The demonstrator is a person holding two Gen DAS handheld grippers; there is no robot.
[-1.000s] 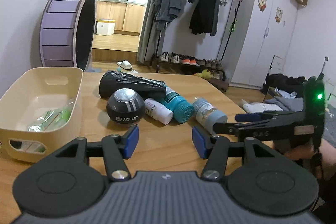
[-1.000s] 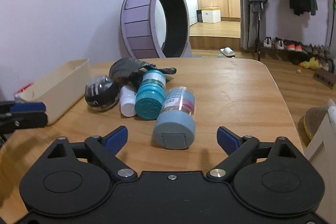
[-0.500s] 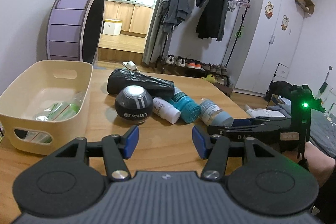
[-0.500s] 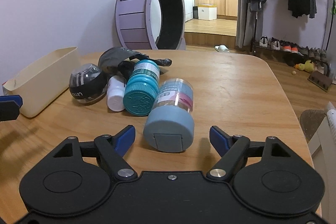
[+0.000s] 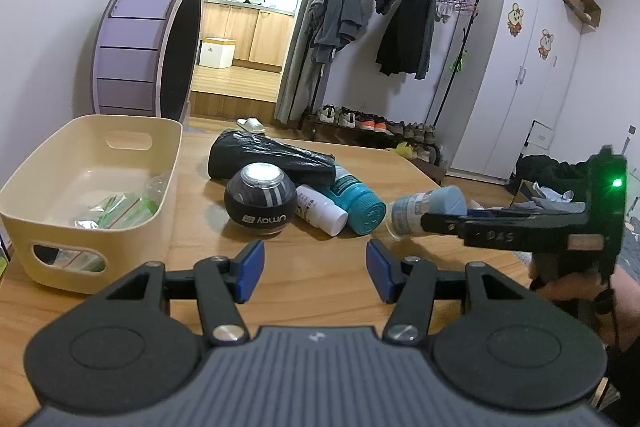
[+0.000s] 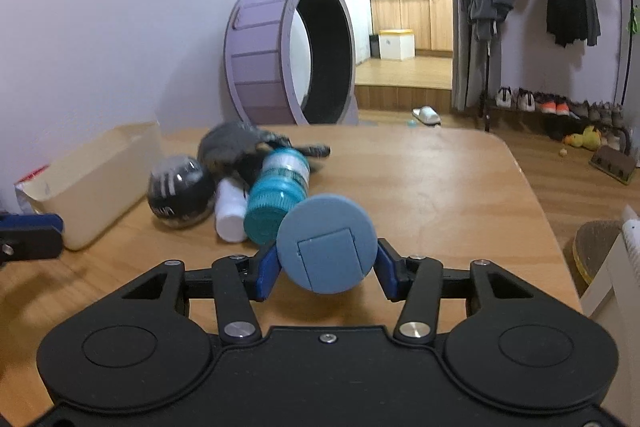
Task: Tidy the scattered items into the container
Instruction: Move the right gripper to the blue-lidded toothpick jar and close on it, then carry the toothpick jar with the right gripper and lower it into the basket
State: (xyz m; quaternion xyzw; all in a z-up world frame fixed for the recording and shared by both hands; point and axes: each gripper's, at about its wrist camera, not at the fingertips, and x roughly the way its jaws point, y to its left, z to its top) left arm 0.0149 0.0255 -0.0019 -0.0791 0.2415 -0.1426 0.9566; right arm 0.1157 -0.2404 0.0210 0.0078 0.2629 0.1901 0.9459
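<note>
Scattered items sit in a cluster on my light wooden table (image 5: 320, 279), seen first through the left wrist camera: a crumpled black plastic bag (image 5: 272, 157) at the back, a black ball with a clear top and a white label (image 5: 260, 199) in front of it, a small white bottle (image 5: 322, 209) lying just beside the ball, and a teal ribbed-cap bottle (image 5: 358, 199) touching the white one. To their left stands the cream plastic container with cut-out handles (image 5: 132, 223), holding some clear and green packets (image 5: 116, 205). My left gripper (image 5: 315, 269) hangs over bare table in front of the cluster, its blue-padded fingers (image 5: 250, 269) spread with nothing between them. At the right of this view my right gripper (image 5: 436, 221) comes in sideways, a green light lit on its body, gripping a jar with a grey-blue lid (image 5: 428, 209) that looks lifted and tilted just beside the teal bottle. Through the right wrist camera, that grey-blue lid (image 6: 328, 243) faces me squarely, pinched between the blue pads (image 6: 266, 269) of the right gripper (image 6: 326, 269). Behind it the teal bottle (image 6: 278, 195), white bottle (image 6: 230, 211), black ball (image 6: 180, 191) and black bag (image 6: 236, 145) appear somewhat blurred, with the cream container (image 6: 92, 183) at the far left.
</note>
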